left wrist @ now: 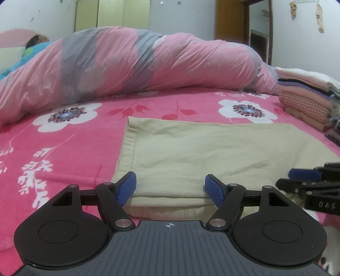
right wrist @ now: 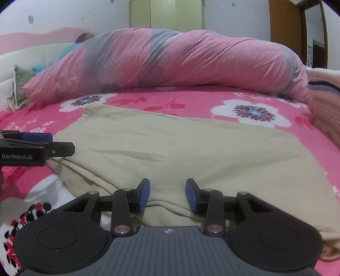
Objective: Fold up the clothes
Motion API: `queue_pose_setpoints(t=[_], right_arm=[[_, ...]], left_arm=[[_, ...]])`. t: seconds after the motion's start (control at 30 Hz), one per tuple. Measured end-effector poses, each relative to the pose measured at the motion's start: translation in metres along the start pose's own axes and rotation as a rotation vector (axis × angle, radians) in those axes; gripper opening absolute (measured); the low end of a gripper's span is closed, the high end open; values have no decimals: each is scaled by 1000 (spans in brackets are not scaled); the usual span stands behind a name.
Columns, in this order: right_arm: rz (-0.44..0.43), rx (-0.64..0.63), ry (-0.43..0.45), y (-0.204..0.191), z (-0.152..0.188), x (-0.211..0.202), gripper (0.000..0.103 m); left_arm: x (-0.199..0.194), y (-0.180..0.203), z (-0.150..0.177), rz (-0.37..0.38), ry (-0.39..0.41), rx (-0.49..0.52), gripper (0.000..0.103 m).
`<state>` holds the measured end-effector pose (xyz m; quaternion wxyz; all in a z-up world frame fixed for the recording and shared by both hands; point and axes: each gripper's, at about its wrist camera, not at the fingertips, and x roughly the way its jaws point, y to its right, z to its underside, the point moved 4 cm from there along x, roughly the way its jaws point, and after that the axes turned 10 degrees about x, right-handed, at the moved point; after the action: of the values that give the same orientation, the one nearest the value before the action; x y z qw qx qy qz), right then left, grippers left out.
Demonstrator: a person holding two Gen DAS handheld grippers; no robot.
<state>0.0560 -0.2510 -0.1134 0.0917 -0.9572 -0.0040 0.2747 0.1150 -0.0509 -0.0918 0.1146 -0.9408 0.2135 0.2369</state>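
Beige twill garment (left wrist: 212,146), folded flat on the pink floral bedsheet (left wrist: 70,148), looks soft, light and limp, best pinched at its doubled near hem, where the left gripper (left wrist: 170,187) and right gripper (right wrist: 167,195) both gape, holding nothing.

A pink sheet (left wrist: 85,135) with white flowers covers the bed across the middle of both frames. Along the back lies a rumpled pink and grey quilt (left wrist: 131,63). At upper left a person (left wrist: 37,41) lies part hidden behind it. A wooden door (right wrist: 284,25) stands at upper right, pale green cupboards (left wrist: 110,14) at top centre.
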Motion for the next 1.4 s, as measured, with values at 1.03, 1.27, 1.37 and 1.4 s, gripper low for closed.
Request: queue_pose_setpoints(t=[1.03, 1.27, 1.37, 1.4], right_arm=[[-24, 28, 29, 5, 4, -2, 40], [-23, 28, 28, 3, 4, -2, 40], [-22, 28, 28, 2, 4, -2, 40], [-22, 28, 28, 2, 4, -2, 40]], left_arm=[[23, 59, -10, 73, -8, 134, 77], [22, 60, -6, 75, 5, 128, 78], [22, 60, -6, 76, 7, 128, 78], [21, 60, -6, 76, 8, 129, 79]])
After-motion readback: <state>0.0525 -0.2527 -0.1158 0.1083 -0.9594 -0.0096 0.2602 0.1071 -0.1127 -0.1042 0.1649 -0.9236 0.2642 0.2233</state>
